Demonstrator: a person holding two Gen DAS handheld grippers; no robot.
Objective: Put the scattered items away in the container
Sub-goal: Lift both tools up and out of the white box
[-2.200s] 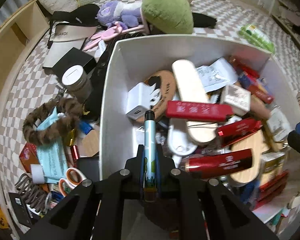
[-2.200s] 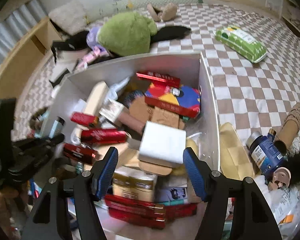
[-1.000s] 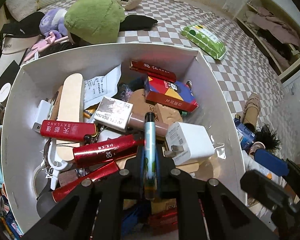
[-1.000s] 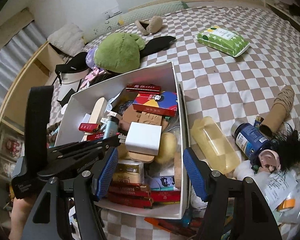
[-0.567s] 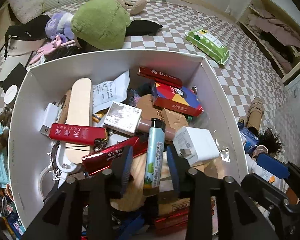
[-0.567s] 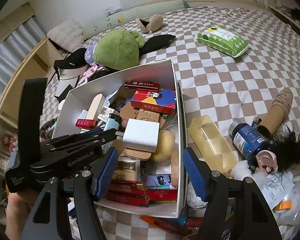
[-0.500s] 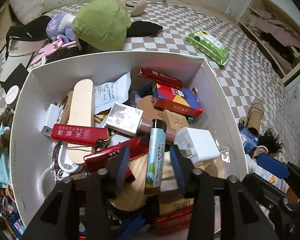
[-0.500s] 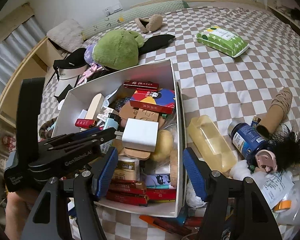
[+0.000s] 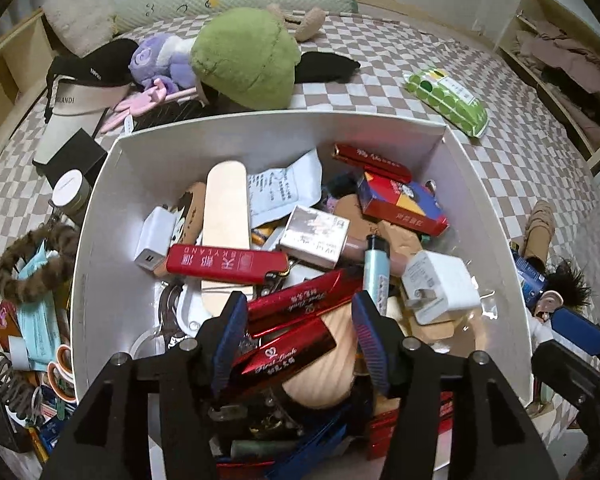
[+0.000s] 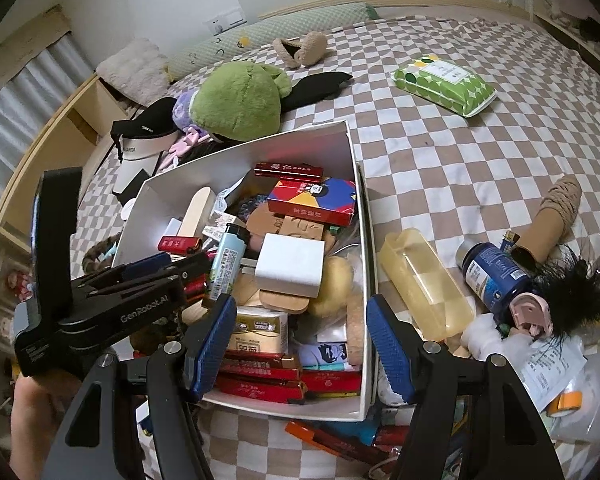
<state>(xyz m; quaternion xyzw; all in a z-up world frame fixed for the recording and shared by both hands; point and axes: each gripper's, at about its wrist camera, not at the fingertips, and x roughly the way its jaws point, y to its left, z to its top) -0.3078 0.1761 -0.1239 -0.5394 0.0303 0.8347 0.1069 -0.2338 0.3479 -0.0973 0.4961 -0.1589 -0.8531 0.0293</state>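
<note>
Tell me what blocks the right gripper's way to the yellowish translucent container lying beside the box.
Nothing visible does. The right gripper is open and empty, and the yellowish container lies uncovered on the bedspread just outside the white box's right wall.

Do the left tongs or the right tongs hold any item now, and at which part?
Nothing is held. The left tongs and the right tongs are open; the light blue lighter lies free in the white box.

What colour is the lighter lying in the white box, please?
The lighter is pale blue with a black top, seen best in the right wrist view.
</note>
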